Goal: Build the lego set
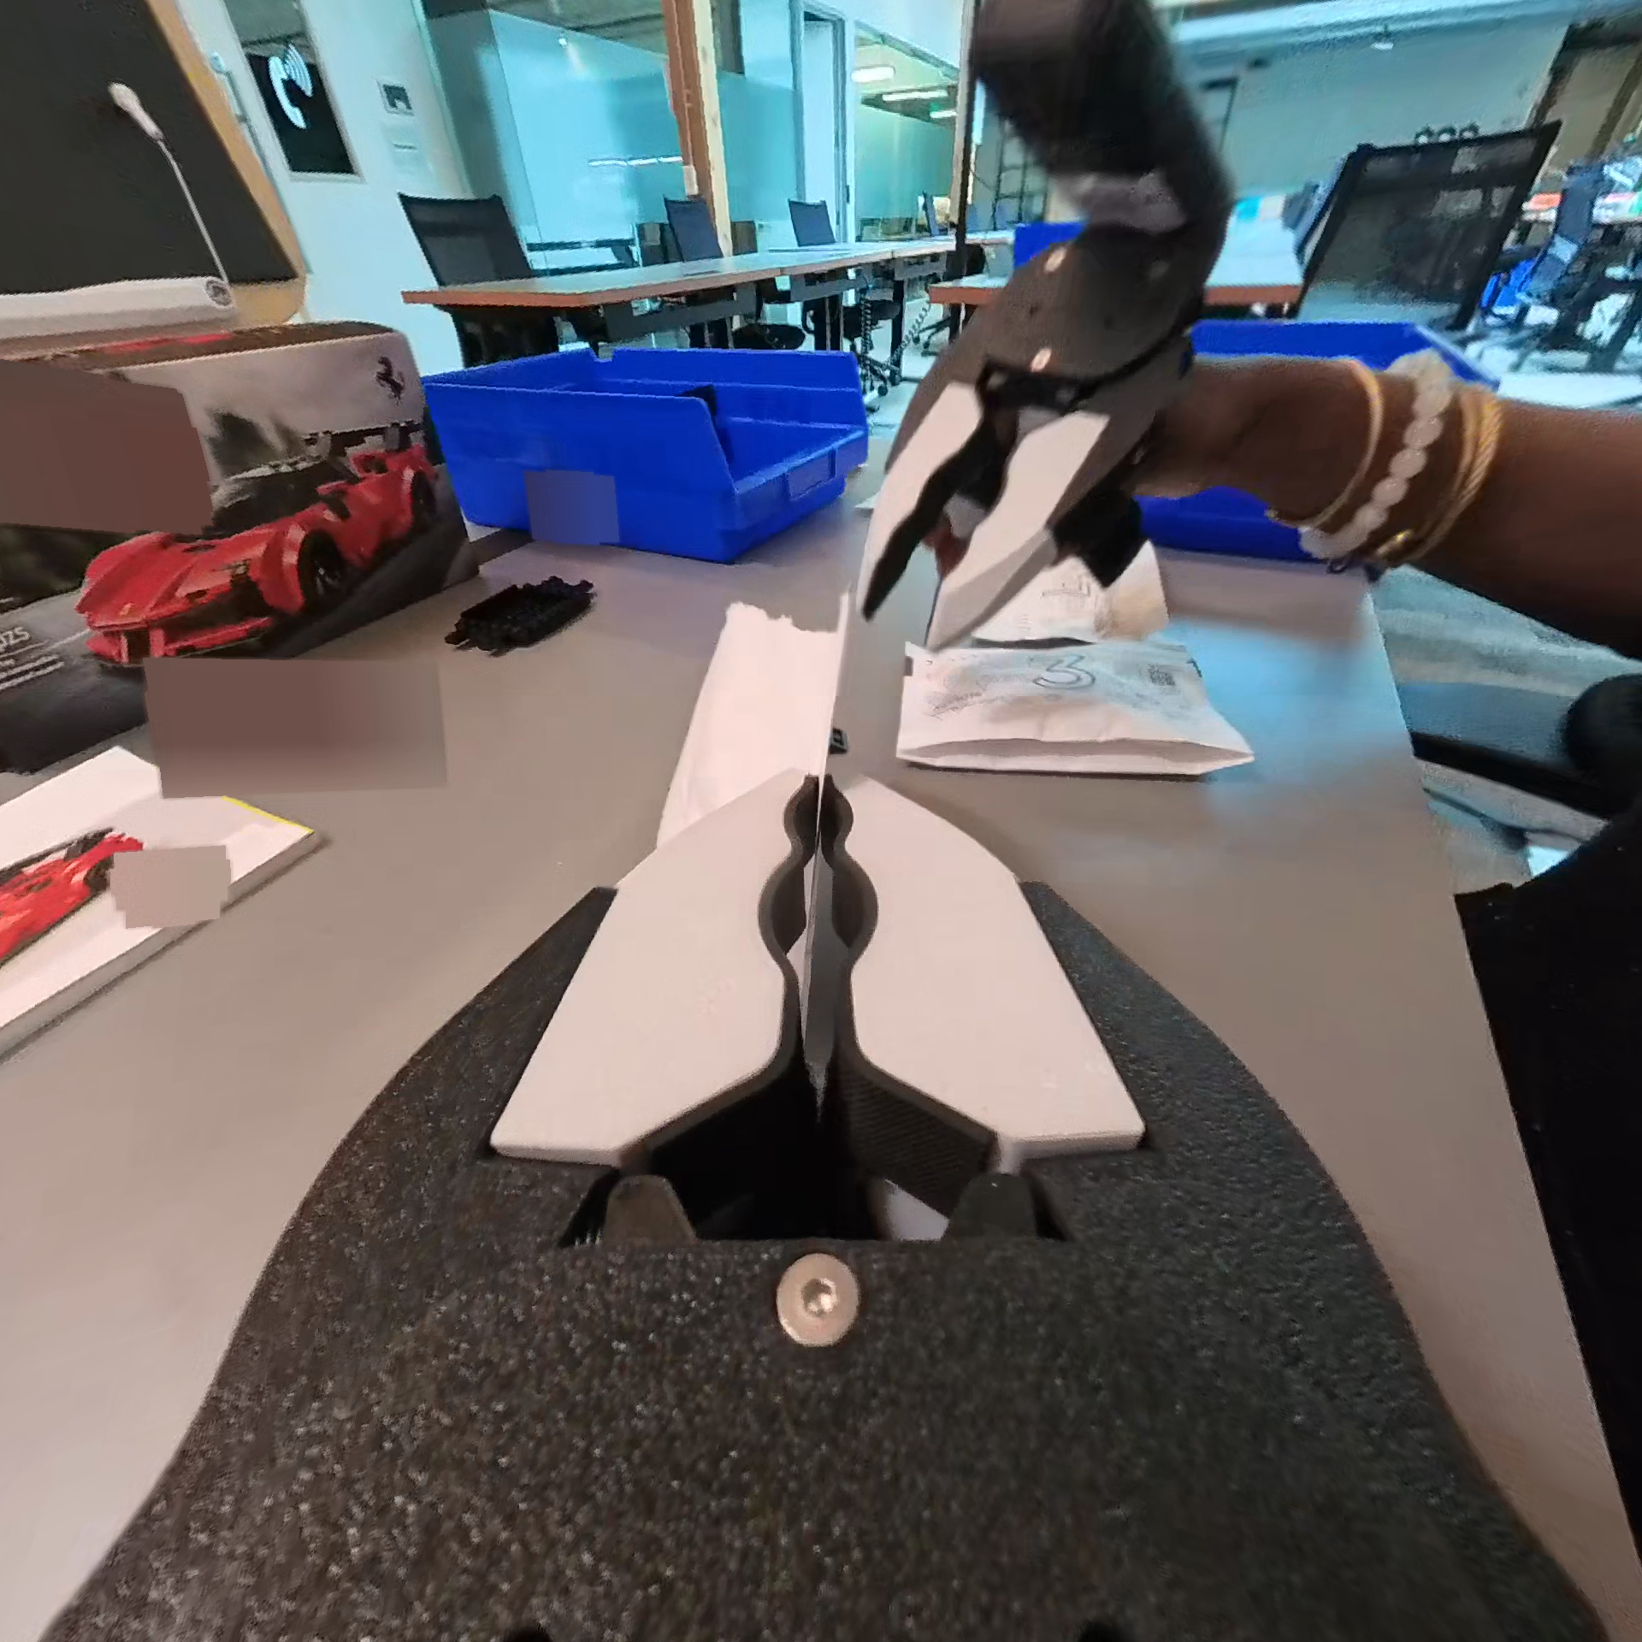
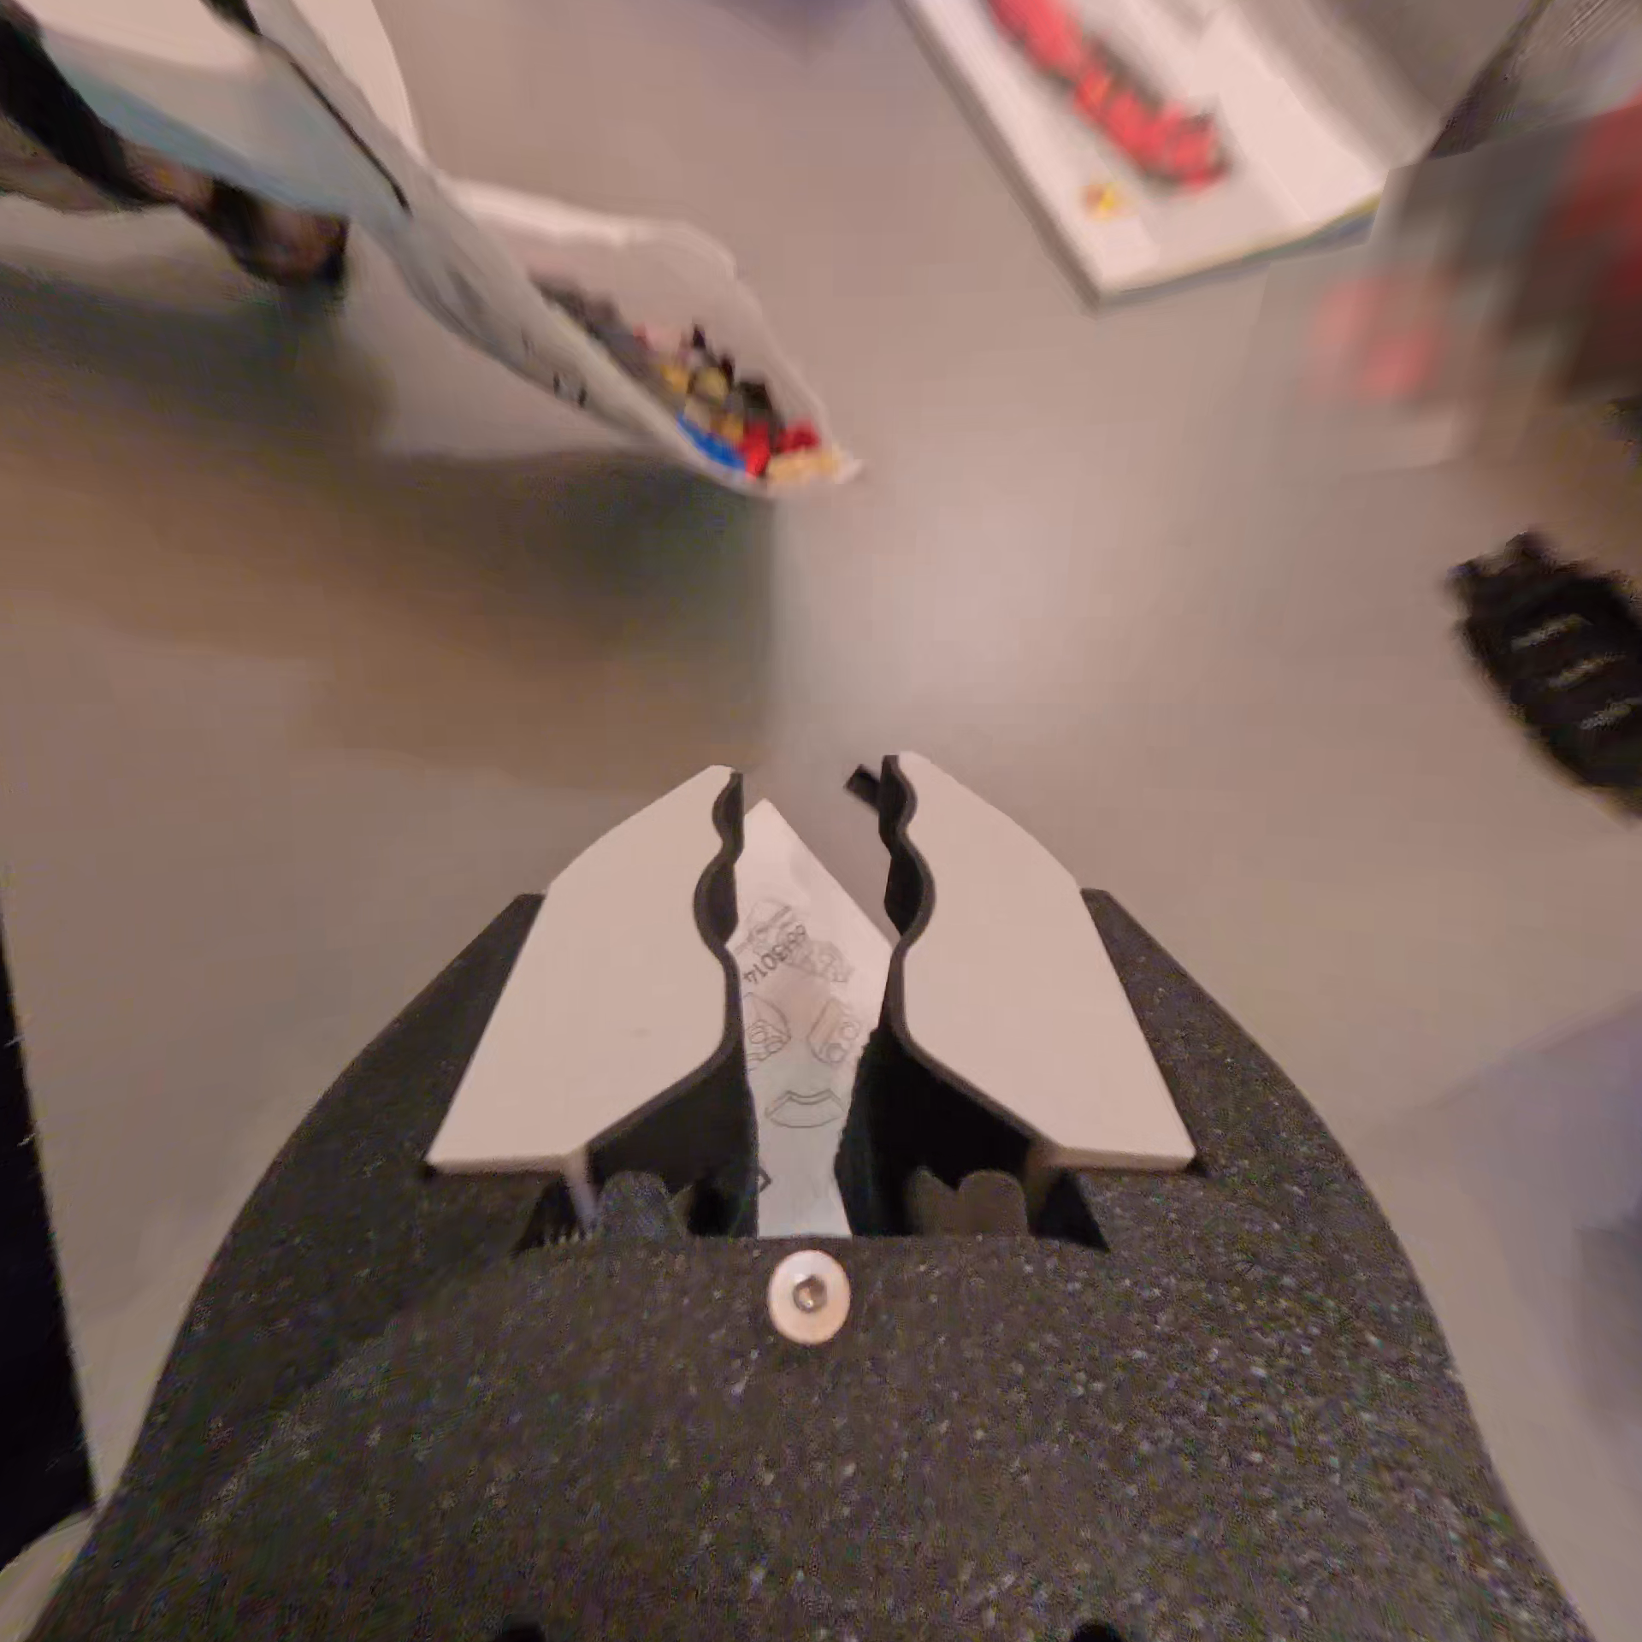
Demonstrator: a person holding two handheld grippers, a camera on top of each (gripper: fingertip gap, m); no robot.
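My left gripper [image 1: 816,782] is shut on the edge of a white paper bag [image 1: 764,702], which stands out ahead of the fingers above the grey table [image 1: 444,933]. In the right wrist view this bag [image 2: 622,338] hangs open at the upper left, with several coloured bricks [image 2: 746,418] at its mouth. My right gripper [image 2: 813,769] is open. A printed scrap of white paper [image 2: 800,977] lies between its fingers, leaning on the left one, and the pads stand apart. In the left wrist view the right gripper [image 1: 906,626] hovers just past the bag's far end, fingers apart, with a hand behind it.
A second white paper bag [image 1: 1066,702] lies flat on the table to the right. A small black piece [image 1: 840,739] lies beside the held bag. A black brick assembly [image 1: 520,613] [image 2: 1555,675], a booklet [image 1: 133,871], a car-picture box [image 1: 267,498] and blue bins [image 1: 640,444] stand around. The tips of one gripper are about 15 cm away from the tips of the other. The black brick assembly [image 2: 1555,675] sits 20 cm or so from the ends of my right fingers.
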